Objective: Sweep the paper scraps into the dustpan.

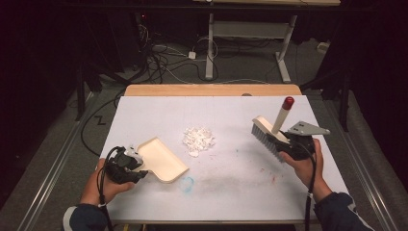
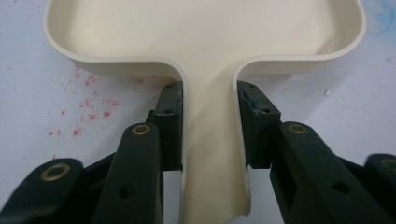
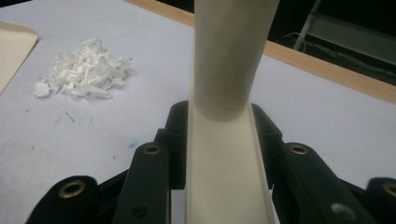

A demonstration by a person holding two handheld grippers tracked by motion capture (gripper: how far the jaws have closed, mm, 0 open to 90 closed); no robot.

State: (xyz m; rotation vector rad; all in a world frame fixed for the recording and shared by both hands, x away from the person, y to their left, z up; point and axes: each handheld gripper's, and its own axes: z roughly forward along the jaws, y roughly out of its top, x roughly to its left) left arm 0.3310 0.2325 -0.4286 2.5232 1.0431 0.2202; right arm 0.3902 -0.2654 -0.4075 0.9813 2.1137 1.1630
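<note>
A cream dustpan (image 1: pixel 162 159) lies flat on the white table sheet (image 1: pixel 226 192) at the left, its mouth toward the middle. My left gripper (image 1: pixel 136 169) is shut on its handle (image 2: pixel 212 154), one pad on each side. A small heap of white shreds (image 1: pixel 198 139) lies mid-table, also in the right gripper view (image 3: pixel 84 70). At the right, a cream hand brush (image 1: pixel 267 134) with grey bristles and a red-tipped handle is held above the sheet. My right gripper (image 1: pixel 287 140) is shut on the brush's back (image 3: pixel 226 163), below its round handle (image 3: pixel 231 51).
Faint red and blue stains mark the sheet near the front. A wooden strip (image 1: pixel 211 90) borders the table's far edge. Beyond it, cables and a white desk frame (image 1: pixel 250 43) stand on the floor.
</note>
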